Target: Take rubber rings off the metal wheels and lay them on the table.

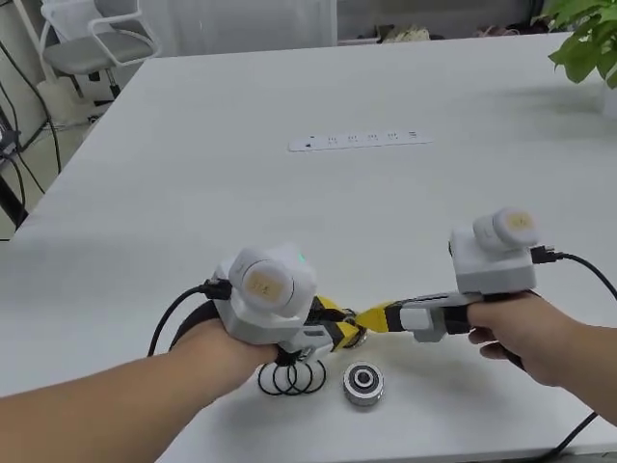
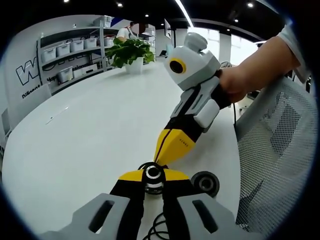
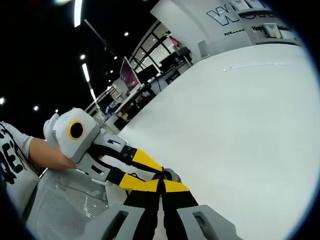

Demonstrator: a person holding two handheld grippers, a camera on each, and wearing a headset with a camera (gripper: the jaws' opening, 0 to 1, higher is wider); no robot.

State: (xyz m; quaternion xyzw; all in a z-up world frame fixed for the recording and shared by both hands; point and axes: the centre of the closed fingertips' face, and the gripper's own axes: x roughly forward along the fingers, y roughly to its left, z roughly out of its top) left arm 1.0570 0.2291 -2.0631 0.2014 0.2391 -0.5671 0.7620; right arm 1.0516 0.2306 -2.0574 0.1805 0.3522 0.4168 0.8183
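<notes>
At the lower centre of the head view, a small round metal wheel (image 1: 354,332) is held above the white desk (image 1: 289,203), at the place where two pairs of yellow-and-black jaws meet. In the left gripper view, the left gripper (image 2: 153,174) has its jaws closed around this wheel, with one yellow tip on each side. A thin black rubber ring (image 2: 145,165) is still around the wheel. The right gripper (image 2: 161,159) points down from the upper right of that view. Its jaws are pressed together to a point, and this point sits at the rim of the ring, so I judge that it pinches the ring to pull it off.

Just below the grippers in the head view, several loose black rubber rings (image 1: 291,378) lie flat on the desk with their loops overlapping. Just to the right of them lies a second metal wheel (image 1: 363,382), also flat. It has a dark band around its rim, but I cannot tell if this is a ring.

In my judgement the task is well advanced. Some rings are already laid down, one is being removed now and must still go to the desk, and the second wheel perhaps remains.

Further away, a white power strip (image 1: 359,141) lies at the upper middle of the frame, and a green plant (image 1: 583,39) stands at the upper right corner.
</notes>
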